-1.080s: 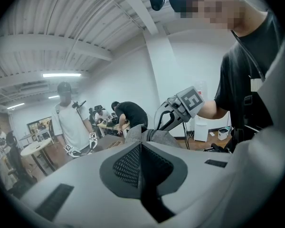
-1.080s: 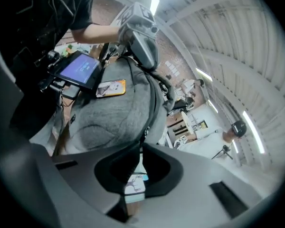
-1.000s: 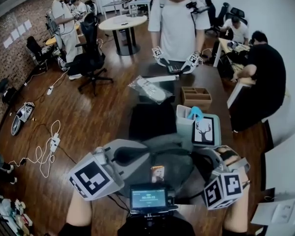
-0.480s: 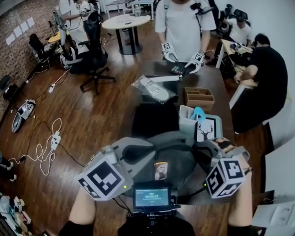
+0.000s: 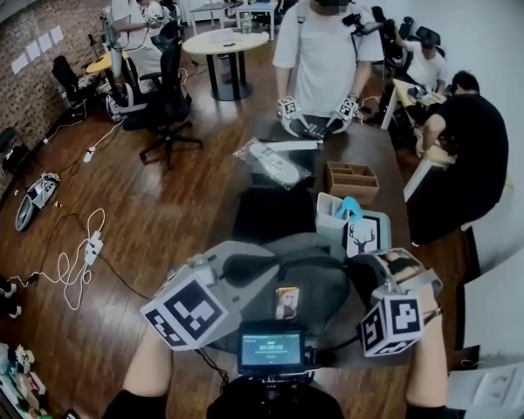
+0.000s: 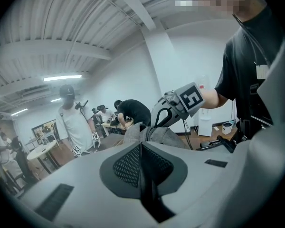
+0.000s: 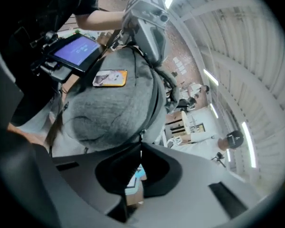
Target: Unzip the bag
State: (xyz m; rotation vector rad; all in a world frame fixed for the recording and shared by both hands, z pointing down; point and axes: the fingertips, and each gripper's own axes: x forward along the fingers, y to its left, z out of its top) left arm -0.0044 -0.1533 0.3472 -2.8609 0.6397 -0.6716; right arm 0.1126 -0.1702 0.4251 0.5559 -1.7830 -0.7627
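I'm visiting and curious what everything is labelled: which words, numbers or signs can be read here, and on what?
Nothing reads clearly.
Small screen: lit characters, too small to read.
Card on the grey bag: print too blurred.
Marker cubes: black-and-white patterns, not words.
Papers on the brick wall: too small.
Deer picture: no words visible.

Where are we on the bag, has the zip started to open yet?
Done: nothing yet; the zip along the grey bag looks closed. In hand: left gripper is shut on the bag's fabric; right gripper has just been closing, seemingly on the zipper pull. To do: draw the pull along the whole zip.
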